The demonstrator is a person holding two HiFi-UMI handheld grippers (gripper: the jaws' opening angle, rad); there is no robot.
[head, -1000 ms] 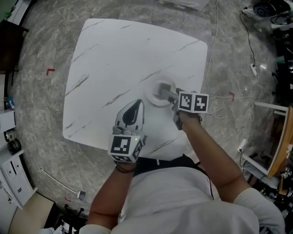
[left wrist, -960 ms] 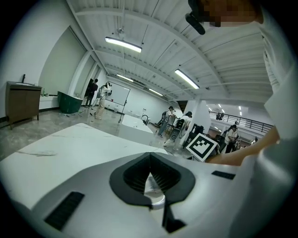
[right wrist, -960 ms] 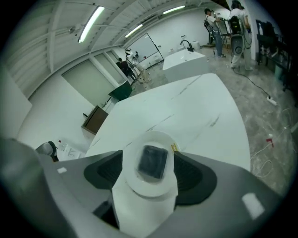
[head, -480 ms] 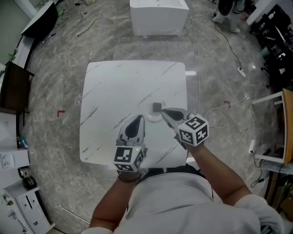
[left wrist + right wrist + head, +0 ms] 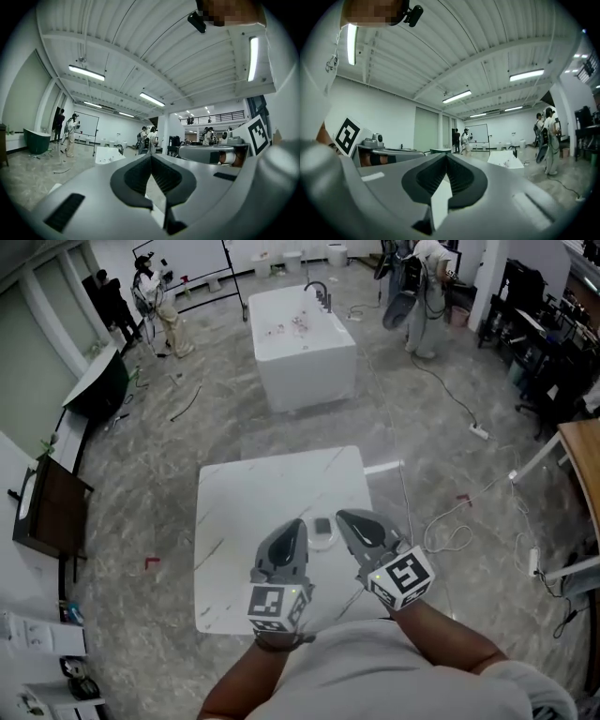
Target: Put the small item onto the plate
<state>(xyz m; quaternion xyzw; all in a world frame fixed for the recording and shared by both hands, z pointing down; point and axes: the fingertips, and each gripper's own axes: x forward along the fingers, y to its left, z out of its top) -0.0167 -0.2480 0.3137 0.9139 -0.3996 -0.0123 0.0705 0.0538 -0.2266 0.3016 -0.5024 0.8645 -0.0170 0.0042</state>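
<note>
In the head view a small grey square item [image 5: 322,525] lies on a white plate [image 5: 322,540] on the white marble table [image 5: 253,502]. Both grippers are held high above the table's near edge and point level across the room. My left gripper [image 5: 296,524] is just left of the plate in that view, my right gripper [image 5: 345,516] just right of it. The left gripper [image 5: 151,157] has its pads together with nothing between them. The right gripper [image 5: 446,157] has just closed its jaws, and they are shut and empty.
A white bathtub [image 5: 305,343] stands on the floor beyond the table. Several people stand at the back of the hall [image 5: 155,296]. Cables [image 5: 450,531] lie on the floor to the right. A dark desk [image 5: 47,512] is at the left.
Both grippers have risen well above the table. The right gripper has drawn back from the plate, rolled, and shut. The item stays on the plate. The head view now takes in the hall.
</note>
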